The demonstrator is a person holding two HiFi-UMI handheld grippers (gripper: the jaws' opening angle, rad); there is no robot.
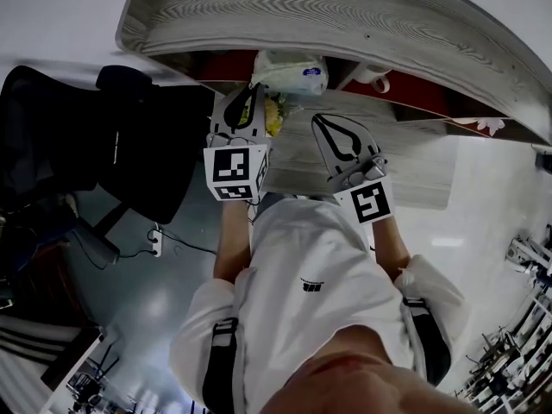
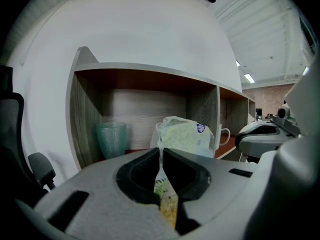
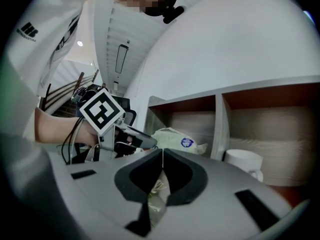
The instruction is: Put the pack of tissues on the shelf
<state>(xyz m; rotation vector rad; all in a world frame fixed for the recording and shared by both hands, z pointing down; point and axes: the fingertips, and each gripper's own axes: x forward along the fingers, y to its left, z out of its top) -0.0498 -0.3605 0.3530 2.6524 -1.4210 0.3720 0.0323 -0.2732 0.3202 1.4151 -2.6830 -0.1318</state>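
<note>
The pack of tissues [image 1: 291, 71], a white wrapper with yellow-green print and a blue logo, rests in the left compartment of the wooden shelf [image 1: 345, 15]. My left gripper [image 1: 256, 87] reaches up to the pack's lower left end. In the left gripper view the pack [image 2: 184, 137] stands just past the jaws, and my left gripper [image 2: 161, 150] is shut on a thin flap of its wrapper, which runs down between the jaws. My right gripper [image 1: 320, 118] hovers below the shelf, to the right of the pack, and my right gripper [image 3: 163, 152] is shut on nothing. From there the pack [image 3: 176, 139] lies ahead.
A teal ribbed cup [image 2: 111, 139] stands in the same compartment, left of the pack. Past an upright divider [image 2: 219, 118], a white mug [image 3: 243, 162] sits in the compartment to the right. A black office chair [image 1: 129, 145] stands to the left below the shelf.
</note>
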